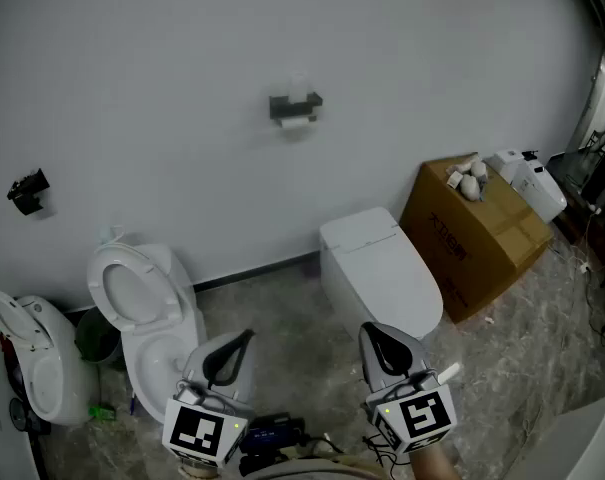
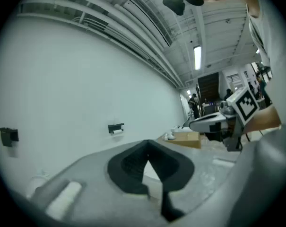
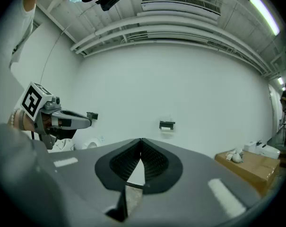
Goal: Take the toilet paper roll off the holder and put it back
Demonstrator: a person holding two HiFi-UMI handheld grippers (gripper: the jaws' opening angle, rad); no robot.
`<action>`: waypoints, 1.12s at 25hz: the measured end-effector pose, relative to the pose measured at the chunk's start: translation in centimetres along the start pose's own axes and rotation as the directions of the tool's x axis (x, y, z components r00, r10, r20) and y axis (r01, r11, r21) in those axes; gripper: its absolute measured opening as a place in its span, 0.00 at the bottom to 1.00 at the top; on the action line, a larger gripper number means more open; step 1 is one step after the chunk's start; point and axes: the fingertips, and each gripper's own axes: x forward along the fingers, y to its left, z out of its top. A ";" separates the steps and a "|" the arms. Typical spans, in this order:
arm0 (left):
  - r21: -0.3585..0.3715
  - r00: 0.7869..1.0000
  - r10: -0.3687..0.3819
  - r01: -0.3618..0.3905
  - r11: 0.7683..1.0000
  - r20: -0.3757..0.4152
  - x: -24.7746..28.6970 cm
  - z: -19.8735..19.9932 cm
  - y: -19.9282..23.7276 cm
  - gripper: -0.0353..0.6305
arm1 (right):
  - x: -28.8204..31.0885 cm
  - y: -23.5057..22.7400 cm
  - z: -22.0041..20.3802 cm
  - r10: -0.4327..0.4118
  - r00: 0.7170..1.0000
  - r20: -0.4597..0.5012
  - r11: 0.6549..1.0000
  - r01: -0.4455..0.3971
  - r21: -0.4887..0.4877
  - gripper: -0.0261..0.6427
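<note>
Two tools shut and empty, roll on its wall holder

We hold the left tool (image 1: 244, 340) and the right tool (image 1: 370, 333) side by side, each with its jaws closed together on nothing. The toilet paper roll (image 1: 296, 122) hangs on the holder (image 1: 295, 104) on the white wall, ahead of both tools and well apart from them. A closed toilet (image 1: 377, 268) stands just beyond the right tool, an open toilet (image 1: 142, 303) just beyond the left tool, and a cardboard box (image 1: 472, 238) lies further off to the right tool's right.
</note>
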 end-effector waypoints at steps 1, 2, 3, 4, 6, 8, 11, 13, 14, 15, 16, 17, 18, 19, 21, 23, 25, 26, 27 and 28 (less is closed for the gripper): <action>0.018 1.000 0.003 -0.003 1.000 0.011 0.0 0.1 0.1 0.04 | 0.0 0.0 0.0 0.001 1.000 0.000 1.000 -0.001 -0.001 0.04; 0.033 1.000 0.006 -0.007 0.999 0.020 0.1 0.2 0.1 0.04 | -0.1 -0.1 0.0 0.002 1.000 0.000 1.000 -0.002 -0.002 0.04; 0.043 1.000 0.008 -0.009 0.999 0.024 0.1 0.2 0.1 0.04 | -0.1 -0.1 0.0 0.003 1.000 -0.001 1.000 -0.003 -0.003 0.04; 0.046 1.000 0.007 -0.008 0.999 0.023 0.1 0.2 0.0 0.04 | -0.2 -0.1 0.0 0.003 1.000 -0.003 1.000 -0.003 -0.004 0.04; 0.033 1.000 0.003 -0.003 0.999 0.014 0.1 0.2 -0.3 0.04 | -0.4 -0.1 0.0 0.003 1.000 -0.005 1.000 -0.003 -0.005 0.05; 0.025 1.000 -0.001 0.000 1.000 0.011 0.0 0.1 -0.5 0.04 | -0.4 0.0 0.0 0.005 1.000 -0.002 1.000 -0.005 -0.006 0.04; 0.052 0.999 -0.003 0.001 0.999 0.037 0.0 0.0 -0.4 0.04 | -0.4 0.0 0.0 0.005 1.000 -0.001 1.000 -0.005 -0.006 0.05; 0.046 0.999 -0.001 -0.001 0.999 0.047 0.0 0.3 -0.5 0.04 | -0.5 -0.1 0.0 0.004 1.000 0.002 1.000 -0.004 0.001 0.05; 0.041 0.999 0.001 -0.003 0.999 0.050 0.0 0.5 -0.5 0.04 | -0.6 -0.1 0.1 0.005 1.000 0.006 1.000 -0.006 0.009 0.05; 0.036 0.999 0.006 -0.008 0.999 0.049 0.0 0.7 -0.5 0.04 | -0.7 -0.1 0.2 0.009 1.000 0.013 1.000 -0.009 0.018 0.05; 0.032 0.999 0.011 -0.012 0.999 0.047 0.0 0.7 -0.4 0.04 | -0.7 -0.1 0.3 0.013 1.000 0.021 1.000 -0.014 0.025 0.05; 0.028 0.999 0.011 -0.012 1.000 0.048 -0.1 0.8 -0.5 0.04 | -0.8 0.0 0.4 0.018 0.999 0.027 0.999 -0.018 0.029 0.05; 0.024 0.999 0.008 -0.009 1.000 0.051 -0.1 0.8 -0.6 0.04 | -0.9 0.1 0.4 0.020 0.999 0.031 0.999 -0.021 0.030 0.05; 0.019 0.998 0.003 -0.004 1.000 0.055 -0.1 0.9 -0.8 0.06 | -1.0 0.1 0.5 0.020 0.999 0.034 0.999 -0.021 0.030 0.05; 0.011 0.998 -0.003 0.003 1.000 0.061 -0.1 1.0 -1.1 0.16 | -1.1 0.1 0.7 0.022 0.999 0.042 0.999 -0.023 0.038 0.08; 0.010 0.998 -0.005 0.005 1.000 0.065 0.0 1.1 -1.4 0.22 | -1.2 0.1 0.9 0.033 0.998 0.044 0.998 -0.035 0.046 0.21; 0.014 0.998 -0.006 0.005 1.000 0.059 0.0 0.9 -1.7 0.22 | -1.4 0.1 0.9 0.043 0.998 0.042 0.998 -0.044 0.033 0.25; 0.014 0.999 -0.007 0.006 1.000 0.052 0.0 0.8 -2.0 0.22 | -1.5 0.0 0.9 0.043 0.998 0.040 0.999 -0.044 0.023 0.25; 0.012 0.999 -0.007 0.006 1.000 0.044 0.0 0.8 -2.2 0.22 | -1.7 -0.1 0.9 0.042 0.998 0.039 0.999 -0.043 0.014 0.25; 0.011 0.999 -0.005 0.005 1.000 0.041 0.0 0.8 -2.4 0.22 | -1.8 -0.3 0.8 0.041 0.998 0.038 0.999 -0.042 0.010 0.25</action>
